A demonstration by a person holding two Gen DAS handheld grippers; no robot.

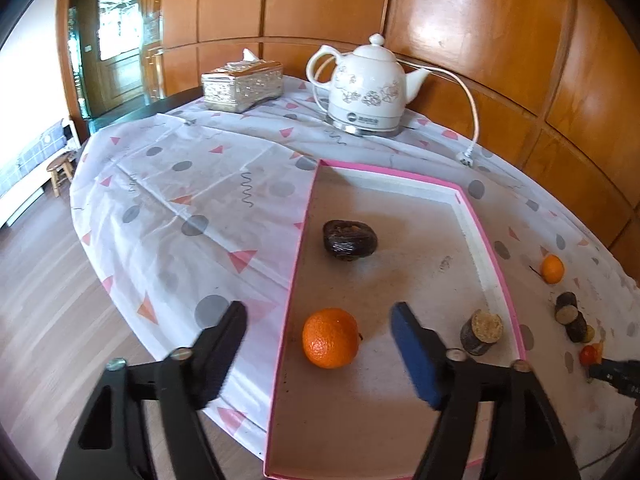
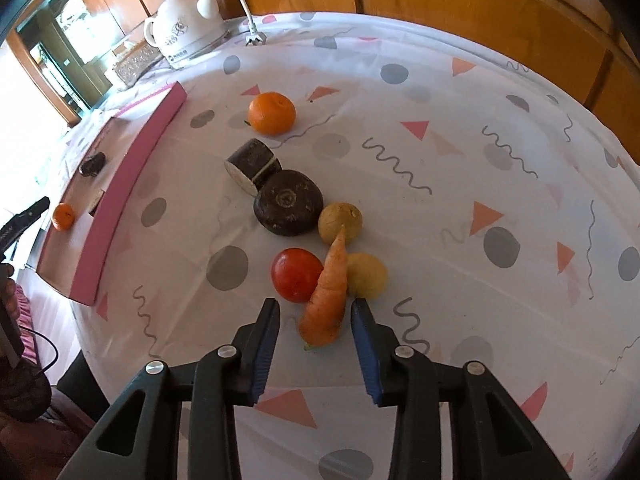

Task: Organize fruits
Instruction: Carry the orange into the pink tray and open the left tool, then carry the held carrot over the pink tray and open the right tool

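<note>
Daylight enters from the glass door (image 1: 116,20) at the left, bright enough to wash out the left edge of the right wrist view. Glare sheens the wood panelling (image 1: 472,20). Shadows on the tablecloth (image 1: 192,184) are soft. Fisheye bending curves the table's edges; dark vignetting fills the corners. The left gripper's fingers (image 1: 224,344) look blurred.

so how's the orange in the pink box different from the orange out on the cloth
The orange in the pink box lies inside the pink box, between the open left gripper fingers. The orange on the cloth sits on the tablecloth, outside, beside a dark cut piece. Both are round and orange.
</note>
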